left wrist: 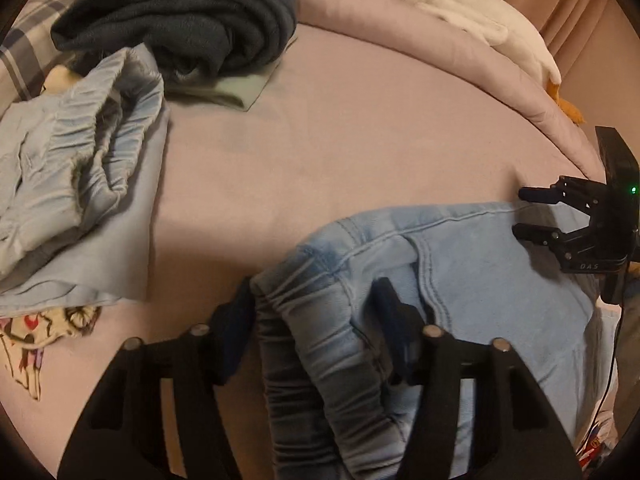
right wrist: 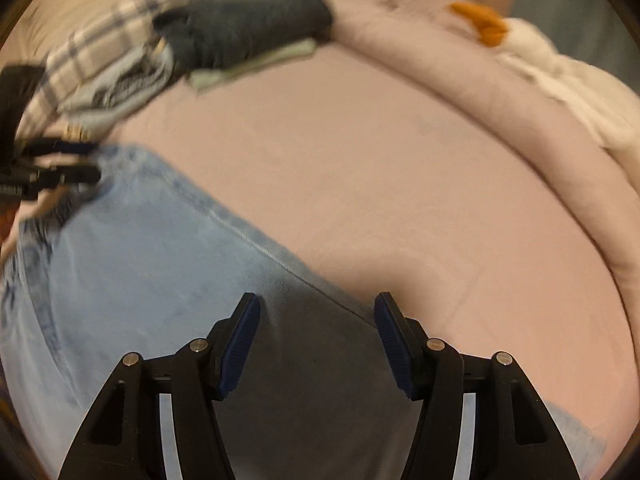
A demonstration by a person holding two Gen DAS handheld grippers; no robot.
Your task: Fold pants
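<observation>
Blurring right view | jeans (left wrist: 460, 264) cut off below | left tongs (left wrist: 316, 308) astride waistband

The left tool (left wrist: 316, 320) fills the bottom of the left wrist view, angled steeply downward, its two black fingers (left wrist: 236, 332) standing apart with bunched denim pants (left wrist: 460, 264) between them; whether the pads press it cannot be told. The right tool (right wrist: 318, 344) sits at the bottom centre of its own view, also tipped down, blue-padded fingers (right wrist: 240, 344) spread above the cloth, gripping nothing.
</observation>
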